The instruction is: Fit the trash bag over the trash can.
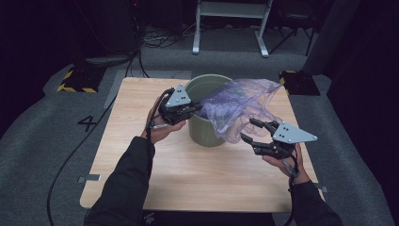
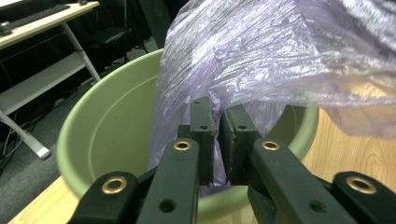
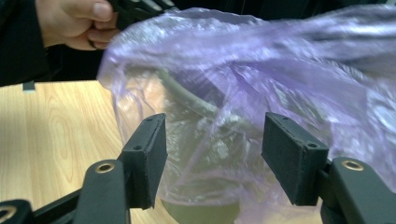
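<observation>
The bag (image 1: 242, 106), thin purple plastic, is draping half over the bin (image 1: 205, 113), with part of it lying across the bin's mouth and the rest billowing out past the rim toward the person's right and hanging down the bin's outer wall. In the left gripper view the bag (image 2: 261, 56) is bunching above the bin (image 2: 107, 135), whose pale green inner wall is showing beneath it. In the right gripper view the bag (image 3: 261, 84) is veiling the bin (image 3: 201, 186), which is showing dimly through the film.

The left gripper (image 1: 194, 109) is sitting at the bin's near-left rim, and its fingers (image 2: 203, 135) are pressing almost together, pinching a fold of the bag's edge just inside the rim. The right gripper (image 1: 254, 130) is hovering at the bag's hanging right side, just beside the film; its fingers (image 3: 149, 158) are standing spread, with the bag lying beyond them and not pressed by either one. The left hand (image 3: 77, 23) is showing past the bag in that view, curled round its gripper.

The bin is standing upright near the far middle of the wooden surface (image 1: 188, 174). Both forearms, in dark sleeves (image 1: 124, 188), are coming in from the near edge. Grey carpet (image 1: 37, 136) is surrounding the surface, and the legs of a white frame (image 1: 230, 28) are standing beyond it.
</observation>
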Tool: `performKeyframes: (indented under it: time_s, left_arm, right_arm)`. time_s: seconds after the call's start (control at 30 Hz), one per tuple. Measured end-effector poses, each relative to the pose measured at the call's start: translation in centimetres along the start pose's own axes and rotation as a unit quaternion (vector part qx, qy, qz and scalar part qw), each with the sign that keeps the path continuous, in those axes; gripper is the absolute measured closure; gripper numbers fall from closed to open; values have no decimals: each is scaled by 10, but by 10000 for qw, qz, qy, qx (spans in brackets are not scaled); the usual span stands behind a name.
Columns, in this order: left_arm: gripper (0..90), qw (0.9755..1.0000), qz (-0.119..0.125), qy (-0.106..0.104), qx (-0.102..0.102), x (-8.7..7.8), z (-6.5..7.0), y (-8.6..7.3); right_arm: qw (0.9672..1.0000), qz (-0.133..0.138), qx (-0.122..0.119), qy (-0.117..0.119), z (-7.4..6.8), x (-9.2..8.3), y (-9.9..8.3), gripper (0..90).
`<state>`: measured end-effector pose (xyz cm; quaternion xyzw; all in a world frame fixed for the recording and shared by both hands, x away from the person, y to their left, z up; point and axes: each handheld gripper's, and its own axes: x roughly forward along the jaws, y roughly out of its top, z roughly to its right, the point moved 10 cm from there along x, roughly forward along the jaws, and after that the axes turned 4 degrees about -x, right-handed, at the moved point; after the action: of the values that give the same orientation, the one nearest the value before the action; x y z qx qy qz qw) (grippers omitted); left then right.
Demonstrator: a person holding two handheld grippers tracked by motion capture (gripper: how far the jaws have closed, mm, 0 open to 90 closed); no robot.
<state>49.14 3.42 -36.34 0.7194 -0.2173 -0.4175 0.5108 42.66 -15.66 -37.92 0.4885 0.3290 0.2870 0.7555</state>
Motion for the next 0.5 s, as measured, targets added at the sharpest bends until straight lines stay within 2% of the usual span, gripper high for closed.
performKeyframes:
  time_s: [0.13, 0.2, 0.3, 0.4, 0.47, 0.5]
  left_arm:
    - [833, 9999, 60, 26, -96, -9, -6, -4]
    - [833, 9999, 52, 47, -82, -12, -7, -7]
    - [840, 9999, 20, 96, -87, -16, -11, -10]
    - [839, 9998, 55, 119, -159, -18, -15, -11]
    - [804, 9996, 114, 96, -231, -18, -14, -10]
    - [775, 9997, 118, 51, -211, -17, -11, -9]
  right_arm:
    - [9996, 203, 12, -214, 7, -6, 4, 389]
    - [9983, 342, 34, -473, 16, -12, 9, 375]
    - [9964, 496, 137, -670, 27, -18, 13, 354]
    - [9950, 498, 85, -856, 34, -20, 15, 334]
    - [9950, 503, 82, -861, 35, -20, 15, 336]
    - [9961, 459, 124, -745, 34, -17, 14, 379]
